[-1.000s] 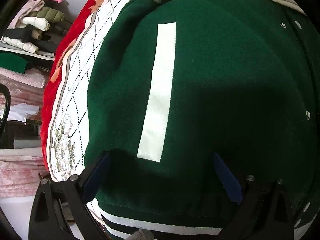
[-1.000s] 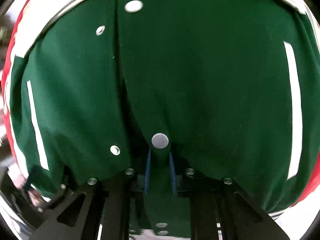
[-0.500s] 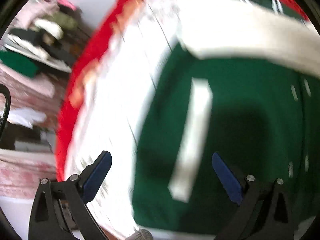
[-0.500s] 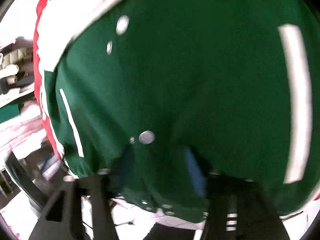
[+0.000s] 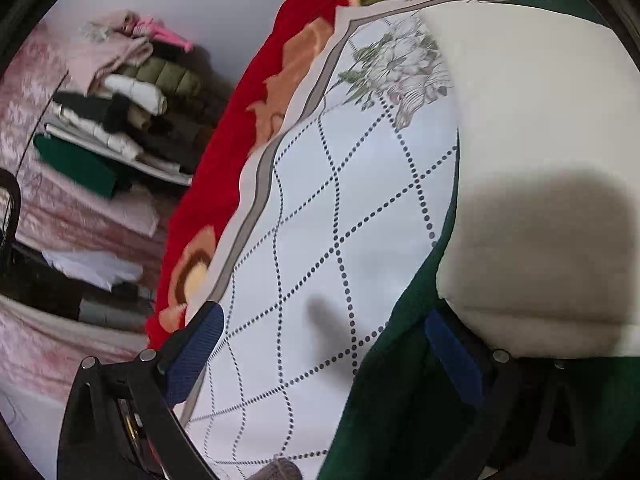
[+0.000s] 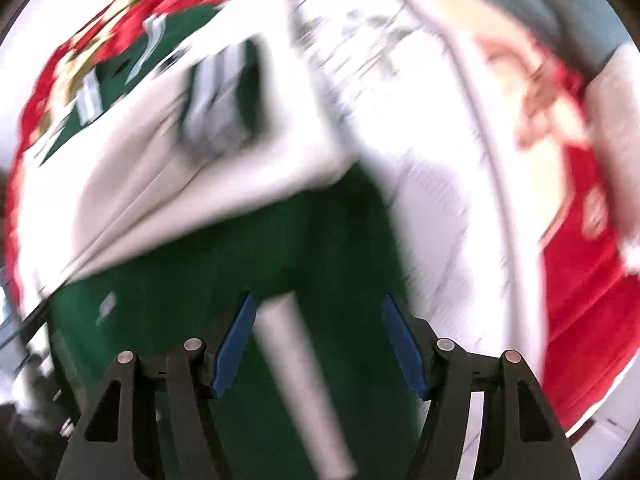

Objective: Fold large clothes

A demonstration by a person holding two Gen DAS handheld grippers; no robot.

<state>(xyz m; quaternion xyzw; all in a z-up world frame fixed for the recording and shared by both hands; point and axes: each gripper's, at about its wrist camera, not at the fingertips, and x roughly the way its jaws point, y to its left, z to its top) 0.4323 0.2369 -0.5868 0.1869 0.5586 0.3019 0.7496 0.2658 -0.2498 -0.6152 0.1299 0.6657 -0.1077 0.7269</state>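
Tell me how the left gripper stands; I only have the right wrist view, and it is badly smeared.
Observer: The left gripper is open, with nothing pinched between its pads.
Operator: What lies under it?
Observer: Mostly the white dotted sheet. The edge of the green jacket runs under one finger, with the cream sleeve just beyond.
Operator: Anything off to that side that I cannot see?
Observer: Yes, a stack of folded clothes sits past the red blanket.
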